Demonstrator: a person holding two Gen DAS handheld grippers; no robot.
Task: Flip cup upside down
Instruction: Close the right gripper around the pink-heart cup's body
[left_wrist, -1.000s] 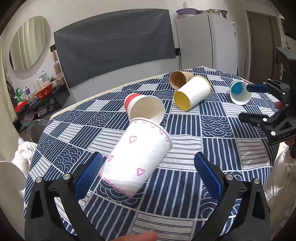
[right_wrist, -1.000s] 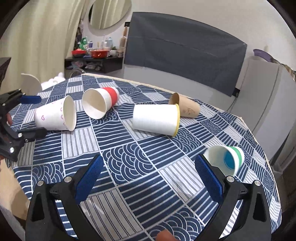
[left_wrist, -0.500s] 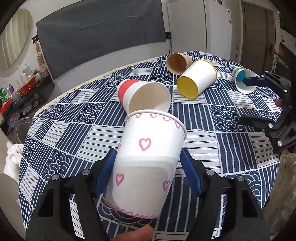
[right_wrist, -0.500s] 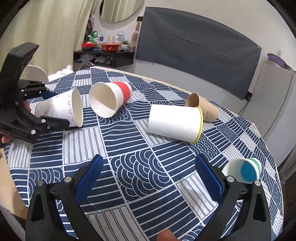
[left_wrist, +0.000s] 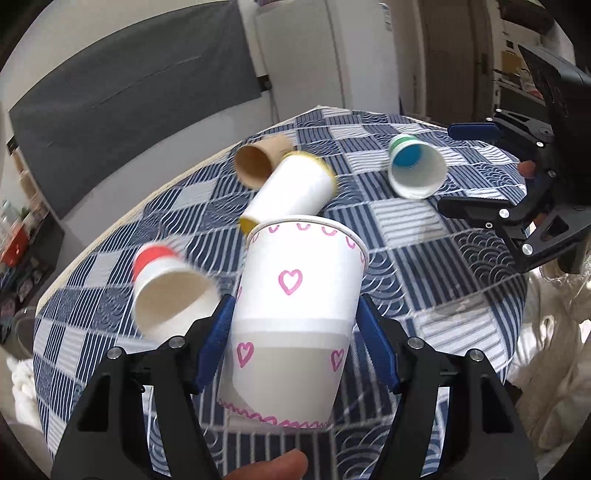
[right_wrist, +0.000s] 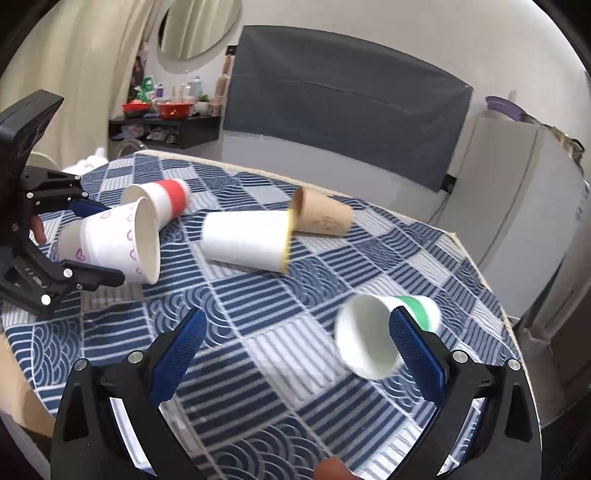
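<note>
My left gripper (left_wrist: 295, 332) is shut on a white paper cup with pink hearts (left_wrist: 295, 317), held on its side above the table, mouth pointing away; it shows at the left of the right wrist view (right_wrist: 110, 243). My right gripper (right_wrist: 295, 347) is open and empty, low over the table, its right finger next to a green-banded white cup (right_wrist: 380, 336) lying on its side. That cup shows in the left wrist view (left_wrist: 417, 171), with my right gripper (left_wrist: 491, 166) beside it.
A red-bottomed white cup (left_wrist: 170, 288), a white cup with yellow inside (left_wrist: 291, 192) and a brown cup (left_wrist: 258, 164) lie on their sides on the blue patterned tablecloth (right_wrist: 258, 325). The table edge (left_wrist: 517, 295) falls away at the right. A fridge (right_wrist: 517, 192) stands behind.
My left gripper has closed on the heart cup and lifted it off the table. My right gripper has moved in closer to the green-banded cup.
</note>
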